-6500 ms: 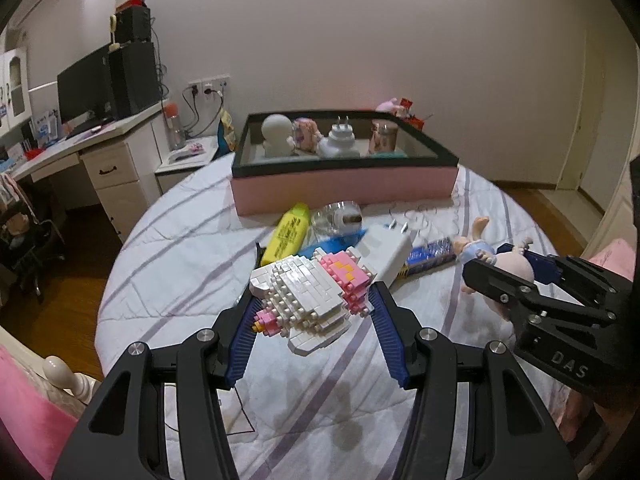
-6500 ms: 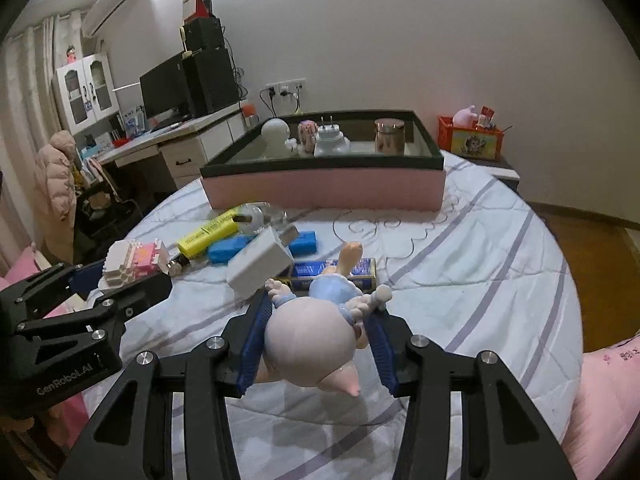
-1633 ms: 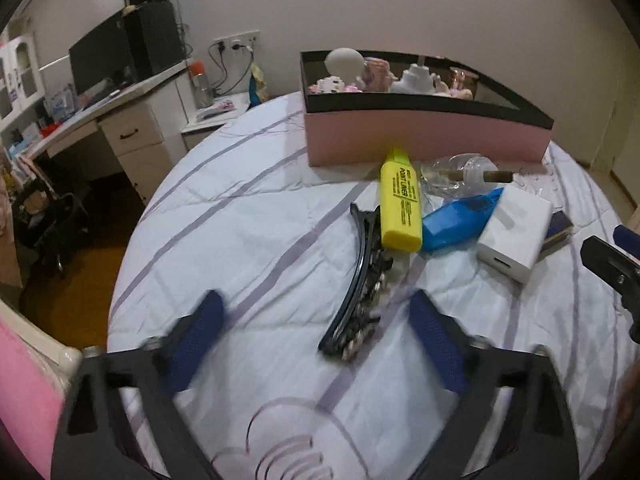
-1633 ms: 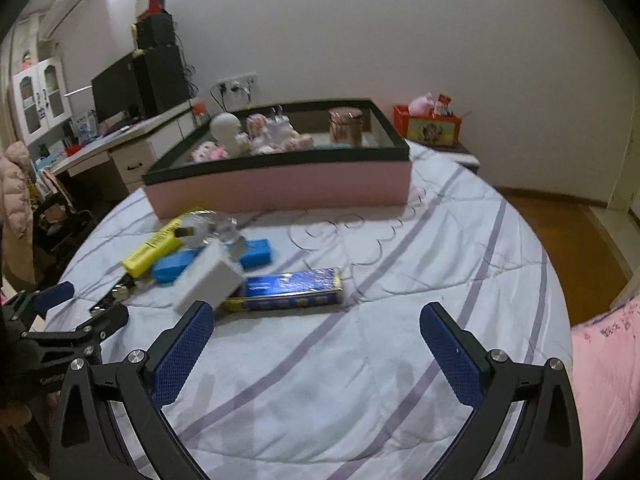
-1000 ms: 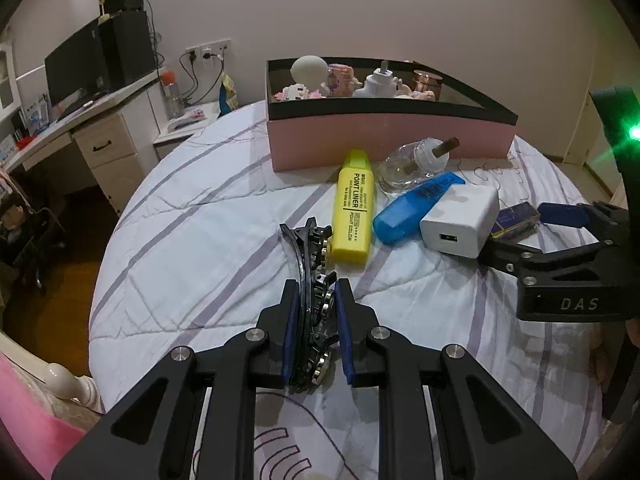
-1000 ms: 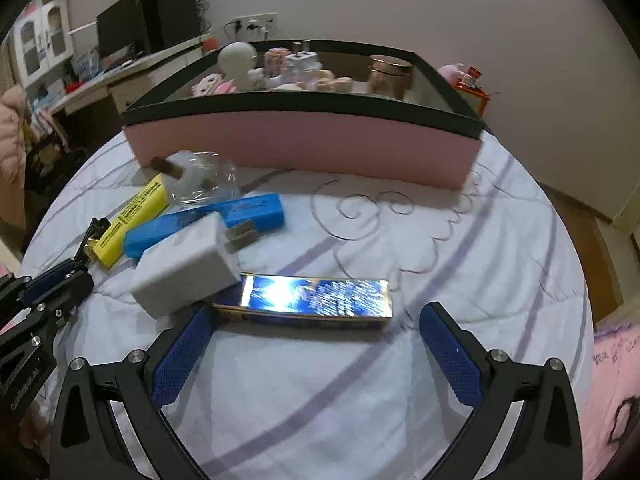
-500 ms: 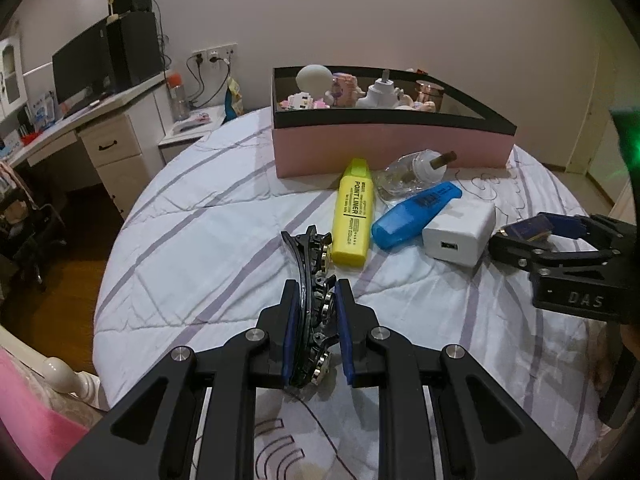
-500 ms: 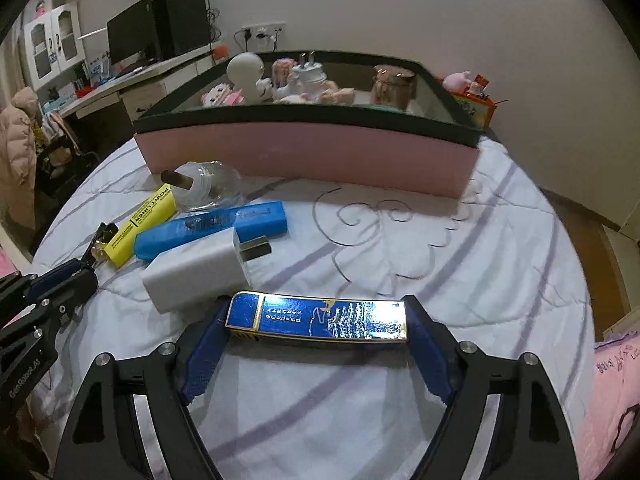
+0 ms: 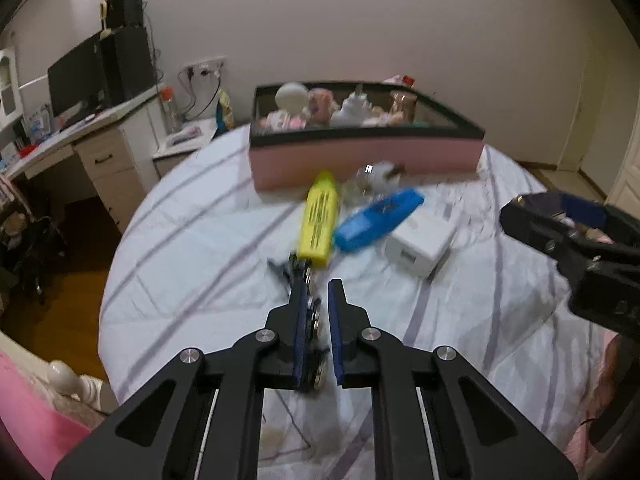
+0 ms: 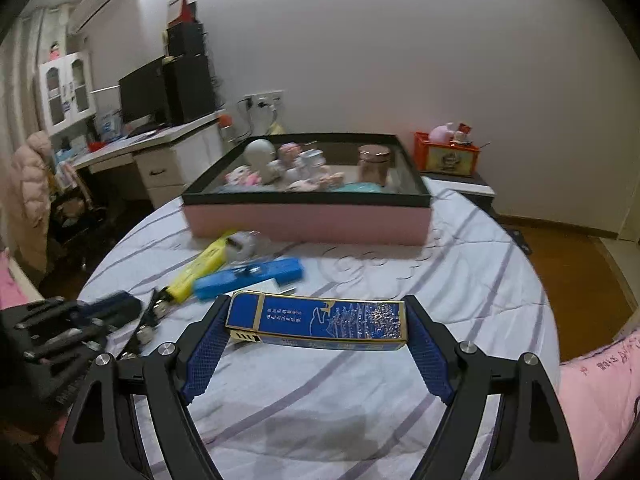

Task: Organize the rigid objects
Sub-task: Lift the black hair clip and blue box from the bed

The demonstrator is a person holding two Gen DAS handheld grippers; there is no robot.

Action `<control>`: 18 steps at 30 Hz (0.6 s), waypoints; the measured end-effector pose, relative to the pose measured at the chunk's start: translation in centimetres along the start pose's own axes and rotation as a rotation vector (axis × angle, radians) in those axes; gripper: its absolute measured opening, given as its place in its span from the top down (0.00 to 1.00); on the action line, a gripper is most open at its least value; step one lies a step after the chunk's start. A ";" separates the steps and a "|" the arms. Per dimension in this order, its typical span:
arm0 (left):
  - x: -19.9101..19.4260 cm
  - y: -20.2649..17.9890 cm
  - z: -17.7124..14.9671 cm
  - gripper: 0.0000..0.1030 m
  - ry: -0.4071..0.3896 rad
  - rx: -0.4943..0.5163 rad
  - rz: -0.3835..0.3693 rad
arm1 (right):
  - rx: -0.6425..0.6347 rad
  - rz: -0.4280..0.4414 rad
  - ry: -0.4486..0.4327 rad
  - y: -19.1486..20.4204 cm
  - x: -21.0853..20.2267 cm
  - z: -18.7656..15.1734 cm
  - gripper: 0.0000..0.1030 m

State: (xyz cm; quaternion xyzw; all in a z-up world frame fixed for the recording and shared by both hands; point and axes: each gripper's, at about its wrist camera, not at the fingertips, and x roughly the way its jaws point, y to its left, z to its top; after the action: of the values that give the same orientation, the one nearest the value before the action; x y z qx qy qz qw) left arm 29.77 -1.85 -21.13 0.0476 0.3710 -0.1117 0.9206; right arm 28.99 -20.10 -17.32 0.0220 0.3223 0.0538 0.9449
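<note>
Partly done. Left gripper (image 9: 318,308) jaws clenched on hair clip (image 9: 310,322); right gripper (image 10: 316,326) jaws grasping blue box (image 10: 316,322). Still on bed (image 10: 460,280) at 10 o'clock: marker (image 10: 200,266), blue case (image 10: 248,276). Pink bin (image 10: 308,220) at 12 already holding figurines.

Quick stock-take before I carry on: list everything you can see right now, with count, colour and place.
Box: one, pink with black rim, far side of bed, holding several small figures and a jar.
Highlighter: one, yellow, before the box.
Blue case: one, beside the highlighter.
Charger: one, white, right of the blue case.
Clear bottle: one, against the box.
Hair clip: one, black, in the left claw.
Flat tin: one, blue and gold, in the right claw.
Left claw: shut on the clip.
Right claw: gripping the tin's ends.
</note>
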 end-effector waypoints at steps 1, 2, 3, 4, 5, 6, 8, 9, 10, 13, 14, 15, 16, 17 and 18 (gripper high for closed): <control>0.2 0.3 -0.5 0.88 0.014 -0.011 -0.013 | -0.003 0.003 0.004 0.3 0.1 -0.1 0.19; 0.3 0.8 -1.0 0.86 0.015 -0.031 -0.021 | -0.009 0.008 0.011 0.5 0.0 -0.3 0.19; 0.3 1.2 -1.4 0.82 0.013 -0.047 -0.026 | -0.010 0.011 0.009 0.5 -0.1 -0.4 0.19; 0.4 1.7 -1.6 0.67 0.020 -0.074 -0.037 | -0.013 0.012 0.011 0.6 -0.1 -0.7 0.19; 0.6 2.1 -1.7 0.62 0.020 -0.093 -0.039 | -0.017 0.015 0.020 0.7 -0.1 -0.8 0.19; 0.8 2.3 -1.7 0.59 0.022 -0.103 -0.040 | -0.013 0.016 0.021 0.6 0.1 -1.1 0.19; 1.3 2.2 -1.5 0.59 0.033 -0.100 -0.041 | -0.009 0.022 0.031 0.6 0.3 -1.2 0.19; 1.5 1.9 -1.4 0.59 0.038 -0.093 -0.037 | -0.007 0.025 0.033 0.5 0.5 -1.3 0.19; 1.9 1.5 -1.3 0.59 0.049 -0.077 -0.029 | -0.007 0.026 0.035 0.6 0.6 -1.3 0.19; 2.2 0.6 -1.1 0.68 0.056 -0.032 0.004 | -0.007 0.032 0.046 0.7 1.1 -1.4 0.19; 2.3 0.5 -1.1 0.83 0.052 -0.019 0.021 | -0.008 0.030 0.047 0.7 1.2 -1.3 0.19; 2.3 0.4 -1.0 0.82 0.047 -0.015 0.029 | -0.010 0.031 0.050 0.8 1.4 -1.3 0.19; 2.2 0.5 -1.0 0.82 0.039 -0.027 0.024 | -0.009 0.033 0.049 0.8 1.5 -1.2 0.19; 2.1 0.5 -0.9 0.82 0.031 -0.033 0.017 | -0.010 0.034 0.050 0.9 1.5 -1.2 0.19; 1.9 0.6 -0.9 0.82 0.021 -0.042 0.012 | -0.012 0.035 0.049 0.9 1.6 -1.2 0.19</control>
State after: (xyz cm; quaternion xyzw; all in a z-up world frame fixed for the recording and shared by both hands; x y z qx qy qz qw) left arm 30.64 -1.47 -23.13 0.0319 0.3827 -0.0977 0.9182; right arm 29.47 -18.98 -19.16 0.0207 0.3448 0.0729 0.9356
